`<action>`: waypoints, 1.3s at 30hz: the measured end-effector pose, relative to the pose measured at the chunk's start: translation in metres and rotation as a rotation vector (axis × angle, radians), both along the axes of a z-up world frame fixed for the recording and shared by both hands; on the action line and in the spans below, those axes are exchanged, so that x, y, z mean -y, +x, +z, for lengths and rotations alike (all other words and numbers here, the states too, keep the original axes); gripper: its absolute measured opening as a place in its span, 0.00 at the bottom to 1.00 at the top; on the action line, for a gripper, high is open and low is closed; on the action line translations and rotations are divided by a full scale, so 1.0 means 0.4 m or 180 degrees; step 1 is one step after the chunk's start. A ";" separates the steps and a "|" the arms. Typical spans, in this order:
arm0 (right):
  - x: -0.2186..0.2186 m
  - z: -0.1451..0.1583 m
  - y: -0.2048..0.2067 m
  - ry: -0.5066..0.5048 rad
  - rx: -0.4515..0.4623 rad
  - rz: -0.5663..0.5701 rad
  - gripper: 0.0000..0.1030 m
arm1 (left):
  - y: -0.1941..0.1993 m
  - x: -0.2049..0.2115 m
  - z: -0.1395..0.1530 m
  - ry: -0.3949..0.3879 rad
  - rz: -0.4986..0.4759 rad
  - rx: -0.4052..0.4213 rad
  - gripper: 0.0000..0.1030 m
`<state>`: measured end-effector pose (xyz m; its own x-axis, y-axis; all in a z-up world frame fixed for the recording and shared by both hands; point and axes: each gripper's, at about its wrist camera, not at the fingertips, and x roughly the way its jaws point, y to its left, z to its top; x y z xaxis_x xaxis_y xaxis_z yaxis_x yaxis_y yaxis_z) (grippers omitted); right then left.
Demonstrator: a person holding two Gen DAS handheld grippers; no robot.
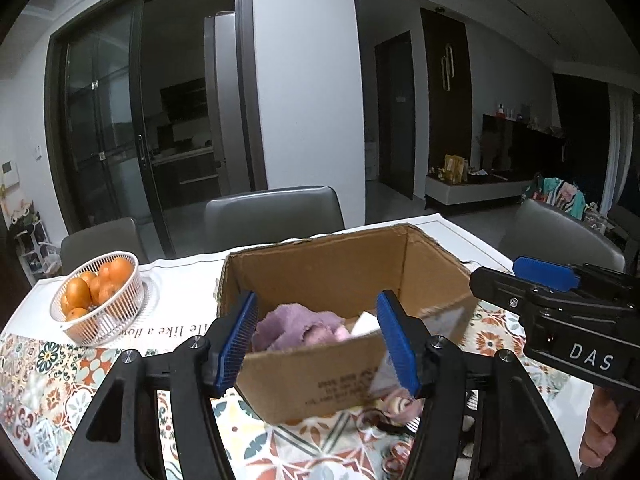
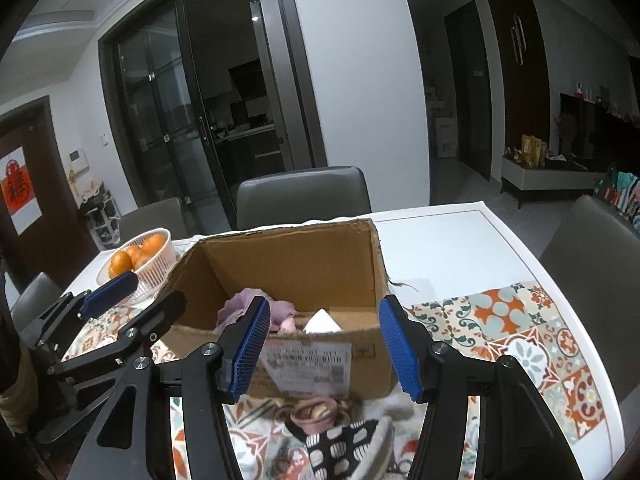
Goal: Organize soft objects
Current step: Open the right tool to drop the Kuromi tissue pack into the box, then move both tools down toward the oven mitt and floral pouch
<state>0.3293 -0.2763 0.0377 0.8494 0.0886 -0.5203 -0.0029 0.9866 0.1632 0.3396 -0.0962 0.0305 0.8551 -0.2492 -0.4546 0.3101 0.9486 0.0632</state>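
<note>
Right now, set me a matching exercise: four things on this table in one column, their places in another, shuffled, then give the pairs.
Things:
1. purple towel
2. oranges
3. black-and-white patterned cloth
4. shipping label

Places:
A. in the white basket
B. stuck on the near outer wall of the cardboard box
C. inside the cardboard box
D. on the tablecloth in front of the box, below the right hand-held gripper

Pairs: 1-C, 2-A, 3-D, 4-B
</note>
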 end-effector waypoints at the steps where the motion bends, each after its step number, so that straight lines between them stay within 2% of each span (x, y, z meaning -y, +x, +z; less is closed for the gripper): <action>1: 0.002 0.002 -0.012 0.0007 0.0002 -0.0003 0.57 | -0.014 0.001 0.001 -0.0005 0.0002 -0.0004 0.59; 18: 0.034 -0.041 -0.180 0.0070 -0.0119 0.0030 0.57 | -0.201 0.019 -0.043 0.0004 0.0007 -0.0215 0.59; 29: 0.054 -0.105 -0.241 0.0080 -0.0272 0.0241 0.57 | -0.280 0.038 -0.127 -0.0067 0.0124 -0.0566 0.59; 39: 0.062 -0.159 -0.252 0.0122 -0.0424 0.0382 0.57 | -0.291 0.058 -0.200 -0.0166 0.0077 -0.0896 0.58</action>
<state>0.2284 -0.3011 -0.0259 0.7553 0.2070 -0.6218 -0.0961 0.9735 0.2074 0.2233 -0.1194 -0.0495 0.7030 -0.2595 -0.6622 0.2856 0.9557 -0.0714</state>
